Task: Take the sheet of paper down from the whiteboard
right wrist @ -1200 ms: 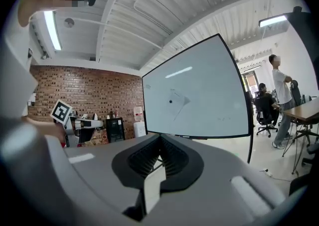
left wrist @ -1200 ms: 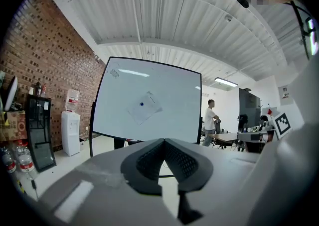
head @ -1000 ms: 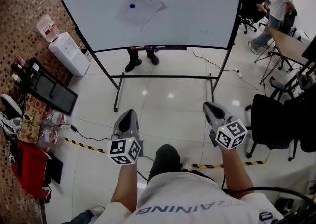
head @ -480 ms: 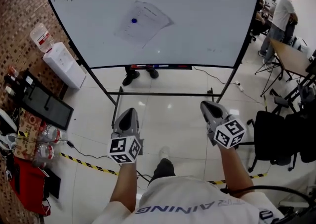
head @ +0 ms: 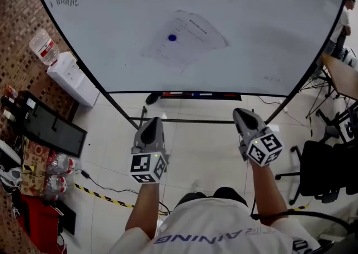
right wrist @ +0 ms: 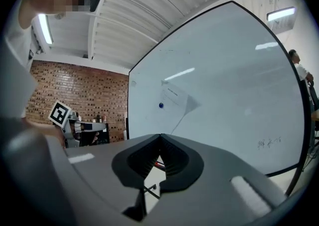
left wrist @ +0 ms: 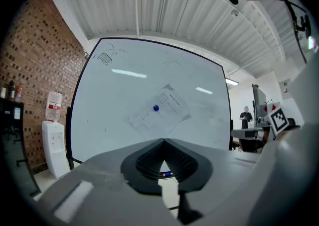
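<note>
In the head view, your left claw (head: pixel 152 126) and right claw (head: pixel 244 117) are held out side by side over the tiled floor (head: pixel 201 149). Both point toward the whiteboard (head: pixel 274 29) and are well apart from it. The sheet of paper (head: pixel 190 39) hangs tilted near the board's middle, pinned by a blue magnet (head: pixel 172 38). Neither claw touches it.

In the left gripper view, your left claw's jaws are pressed together with nothing between them. The sheet is on the board beyond, straight above the jaw tips in the picture.

In the right gripper view, your right claw's jaws are likewise closed and empty. The sheet shows on the board's left part, one corner standing off the surface.
</note>
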A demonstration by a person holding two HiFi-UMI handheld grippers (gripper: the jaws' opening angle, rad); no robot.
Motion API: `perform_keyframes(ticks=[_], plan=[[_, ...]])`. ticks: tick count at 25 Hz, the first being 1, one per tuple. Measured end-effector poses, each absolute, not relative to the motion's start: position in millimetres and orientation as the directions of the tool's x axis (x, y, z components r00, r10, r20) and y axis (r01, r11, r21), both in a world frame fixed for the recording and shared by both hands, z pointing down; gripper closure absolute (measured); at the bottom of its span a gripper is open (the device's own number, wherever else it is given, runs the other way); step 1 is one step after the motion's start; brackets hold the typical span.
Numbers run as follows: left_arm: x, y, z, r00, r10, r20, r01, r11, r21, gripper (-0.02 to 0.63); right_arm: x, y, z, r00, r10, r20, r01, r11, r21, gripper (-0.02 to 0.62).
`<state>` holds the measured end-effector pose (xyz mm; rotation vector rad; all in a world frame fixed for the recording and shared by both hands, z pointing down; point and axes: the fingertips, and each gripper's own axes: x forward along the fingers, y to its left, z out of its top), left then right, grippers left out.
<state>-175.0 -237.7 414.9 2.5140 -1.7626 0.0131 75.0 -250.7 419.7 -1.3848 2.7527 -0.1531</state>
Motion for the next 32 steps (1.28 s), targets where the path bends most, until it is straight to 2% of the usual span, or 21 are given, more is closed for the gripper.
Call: perform_keyframes(ticks=[15, 32], plan=[[-165.4, -332.8, 404.8, 0.375, -0.926, 0.048, -0.925, -0.371, 0.08, 0.603, 74.4, -347.9, 392.5, -0.59, -0.807, -0.029, -0.802, 0.589, -0.099, 0.588], [-124.7, -438.8, 351.2, 0.298, -0.954, -0.019, -0.954, -0.299, 0.019, 0.601, 98.6, -436.7, 340.3, -0.666, -0.74, -0.098, -0.738, 0.672, -0.06, 0.588]])
